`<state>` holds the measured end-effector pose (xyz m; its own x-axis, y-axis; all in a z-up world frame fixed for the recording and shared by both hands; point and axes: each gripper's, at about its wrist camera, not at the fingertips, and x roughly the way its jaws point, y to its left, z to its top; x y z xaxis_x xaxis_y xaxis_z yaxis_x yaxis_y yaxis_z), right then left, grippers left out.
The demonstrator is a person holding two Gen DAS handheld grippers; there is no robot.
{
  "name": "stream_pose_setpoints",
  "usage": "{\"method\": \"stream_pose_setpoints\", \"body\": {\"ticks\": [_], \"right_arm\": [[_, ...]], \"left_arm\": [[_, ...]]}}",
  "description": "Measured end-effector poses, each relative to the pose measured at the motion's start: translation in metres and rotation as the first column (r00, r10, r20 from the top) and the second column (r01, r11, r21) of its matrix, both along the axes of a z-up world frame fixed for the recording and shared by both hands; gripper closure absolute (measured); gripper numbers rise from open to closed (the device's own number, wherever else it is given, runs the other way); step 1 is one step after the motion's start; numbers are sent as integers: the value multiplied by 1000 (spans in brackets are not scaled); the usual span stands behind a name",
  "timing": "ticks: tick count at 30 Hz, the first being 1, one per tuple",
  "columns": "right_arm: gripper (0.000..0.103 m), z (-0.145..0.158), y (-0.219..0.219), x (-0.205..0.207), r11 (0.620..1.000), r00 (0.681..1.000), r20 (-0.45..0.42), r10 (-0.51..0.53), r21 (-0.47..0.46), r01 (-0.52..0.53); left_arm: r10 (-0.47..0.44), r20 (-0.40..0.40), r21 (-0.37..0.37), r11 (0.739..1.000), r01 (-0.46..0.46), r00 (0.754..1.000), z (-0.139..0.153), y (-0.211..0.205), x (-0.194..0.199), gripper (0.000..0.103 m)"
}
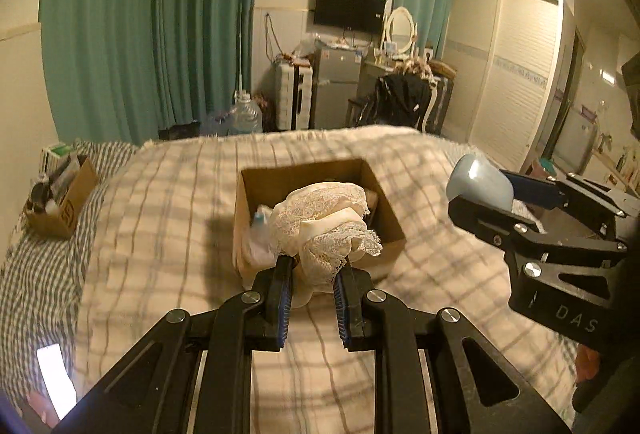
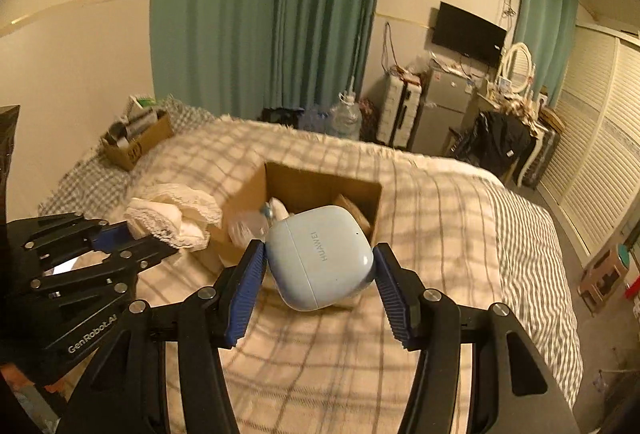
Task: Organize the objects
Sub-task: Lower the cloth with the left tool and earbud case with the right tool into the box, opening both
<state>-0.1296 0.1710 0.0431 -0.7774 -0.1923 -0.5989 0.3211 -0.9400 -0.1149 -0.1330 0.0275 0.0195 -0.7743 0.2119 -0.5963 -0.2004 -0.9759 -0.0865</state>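
Note:
My left gripper [image 1: 314, 270] is shut on a bundle of cream lace cloth [image 1: 324, 222] and holds it above the near edge of an open cardboard box [image 1: 316, 173] on the bed. The cloth [image 2: 172, 213] and left gripper [image 2: 160, 240] also show at the left of the right wrist view. My right gripper [image 2: 320, 254] is shut on a light blue Huawei earbud case [image 2: 320, 258], held above the bed in front of the box [image 2: 320, 181]. In the left wrist view the case [image 1: 480, 181] and right gripper [image 1: 484, 193] are to the right of the box. The box holds white items.
The bed has a cream plaid blanket [image 1: 160, 234]. A second cardboard box [image 1: 64, 197] with items sits at the bed's far left corner. A lit phone [image 1: 56, 378] lies at the near left. Beyond the bed are teal curtains, water jugs, a fridge and a chair.

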Motion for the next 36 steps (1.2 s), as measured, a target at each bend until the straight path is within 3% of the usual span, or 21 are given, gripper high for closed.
{"method": "stream_pose_setpoints", "body": {"ticks": [5, 12, 25, 30, 34, 36], "right_arm": [[49, 23, -6, -36, 999, 1000, -4, 23, -48, -23], [49, 21, -14, -101, 997, 999, 46, 12, -78, -8], [49, -84, -27, -212, 1000, 973, 231, -17, -16, 22], [49, -118, -28, -231, 1000, 963, 268, -19, 9, 17], [48, -136, -25, -238, 1000, 960, 280, -14, -22, 21], [48, -136, -24, -237, 1000, 962, 273, -14, -19, 20]], "left_arm": [[15, -32, -21, 1000, -16, 999, 16, -4, -34, 85], [32, -4, -36, 999, -33, 999, 5, -8, -96, 85], [30, 136, -77, 997, -19, 990, -84, 0, -194, 85], [29, 176, -76, 997, -15, 984, -107, 3, -211, 85], [23, 196, -82, 997, -7, 980, -125, 4, -216, 84], [13, 208, -75, 997, 2, 978, -130, 4, -216, 78]]}}
